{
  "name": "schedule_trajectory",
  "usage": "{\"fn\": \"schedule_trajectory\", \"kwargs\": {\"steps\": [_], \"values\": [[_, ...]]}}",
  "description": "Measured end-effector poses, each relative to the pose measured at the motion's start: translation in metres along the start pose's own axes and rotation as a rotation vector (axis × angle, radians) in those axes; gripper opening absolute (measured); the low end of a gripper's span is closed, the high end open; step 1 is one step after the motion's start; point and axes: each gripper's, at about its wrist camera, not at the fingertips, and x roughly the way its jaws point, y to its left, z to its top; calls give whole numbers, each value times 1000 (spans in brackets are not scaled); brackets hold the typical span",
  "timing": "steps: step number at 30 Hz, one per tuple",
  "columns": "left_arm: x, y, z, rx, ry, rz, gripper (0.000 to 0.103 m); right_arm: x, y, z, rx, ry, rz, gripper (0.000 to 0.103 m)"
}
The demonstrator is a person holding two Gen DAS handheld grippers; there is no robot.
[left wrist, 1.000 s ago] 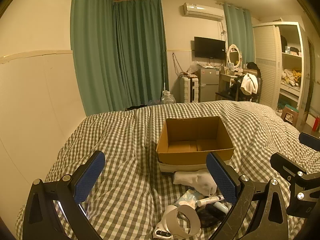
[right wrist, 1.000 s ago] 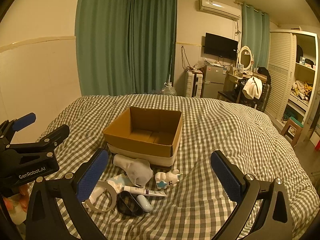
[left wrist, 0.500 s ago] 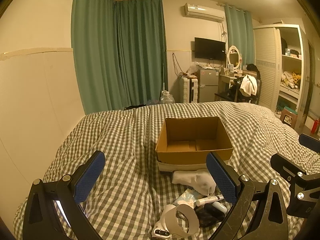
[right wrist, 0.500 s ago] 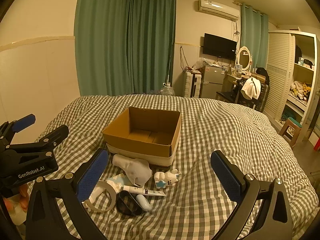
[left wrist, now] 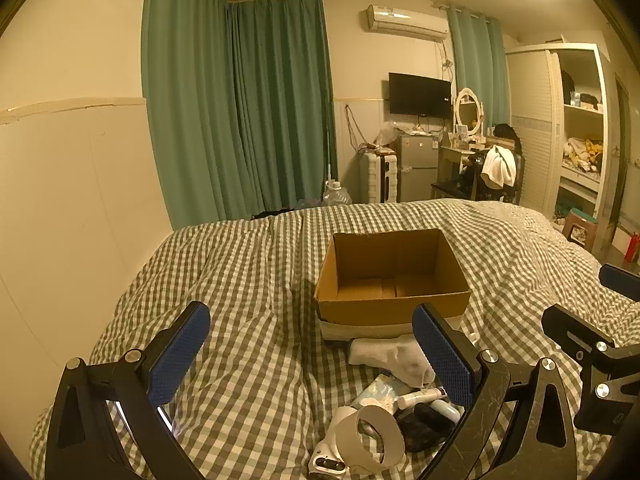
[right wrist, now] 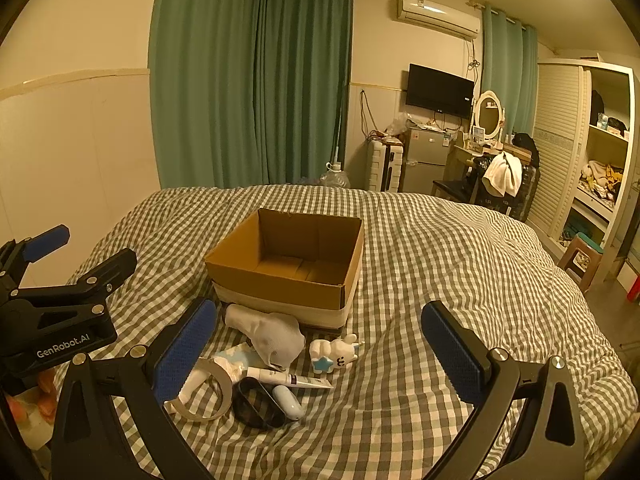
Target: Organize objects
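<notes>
Both grippers, left gripper (left wrist: 310,354) and right gripper (right wrist: 318,350), hover spread and unloaded before the empty cardboard box (right wrist: 288,264), small clutter (right wrist: 276,364) awaiting sorting just in front of it.

An open brown cardboard box (right wrist: 294,264) fills centre frame; small clutter crowds its near side, checked bedspread (right wrist: 460,264) right lies bare.

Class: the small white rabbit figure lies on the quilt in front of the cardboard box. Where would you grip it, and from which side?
Probably grip the white rabbit figure across its body, coming straight down. It lies on its side on the quilt, apart from the sock and tube, leaving room for both fingers.
</notes>
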Motion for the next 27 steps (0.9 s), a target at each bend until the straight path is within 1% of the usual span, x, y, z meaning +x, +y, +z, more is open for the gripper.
{"fn": "schedule_trajectory", "kwargs": {"steps": [9,14,16,21,27], "values": [[7,6,-4,-10,18,2,103,9,7,-5,-14,19,6,103],[9,8,-2,-3,11,0,103,13,10,-3,-21,20,6,103],[13,9,-3,4,21,-1,103,15,11,-2,-25,24,6,103],[34,8,-14,38,88,8,103,27,11,-4,-37,48,10,103],[65,10,-48,71,208,8,103,53,6,-17,-20,114,10,103]]}}
